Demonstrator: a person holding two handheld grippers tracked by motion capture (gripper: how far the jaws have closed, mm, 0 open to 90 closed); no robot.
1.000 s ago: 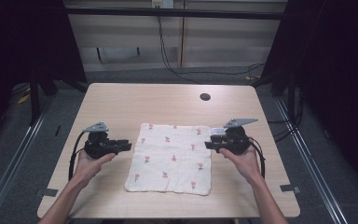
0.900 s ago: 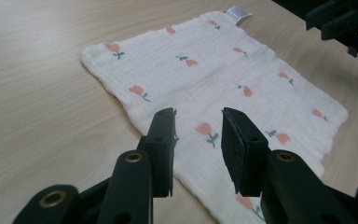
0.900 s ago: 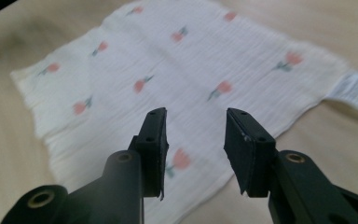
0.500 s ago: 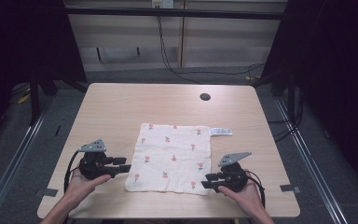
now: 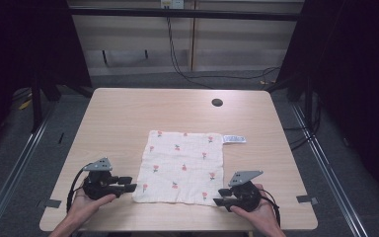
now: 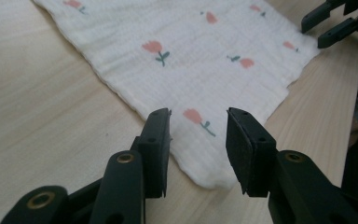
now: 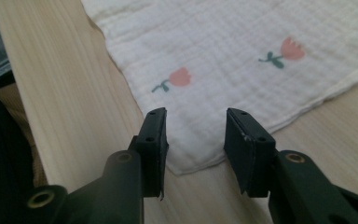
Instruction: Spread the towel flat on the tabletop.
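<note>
Wooden table (image 5: 128, 113): cloth (image 5: 182, 165) flat, seemingly square-on, label (image 5: 234, 139) far-right.

Soft woven cloth (image 5: 182, 167) lies on matt wood-grain table (image 5: 128, 113).

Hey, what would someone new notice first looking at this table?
A white cloth printed with small pink flowers lies flat in the middle of the wooden table. The left gripper and right gripper each sit at one of its near corners, jaws open astride the corner. A small white tag sticks out at its far right corner.
</note>
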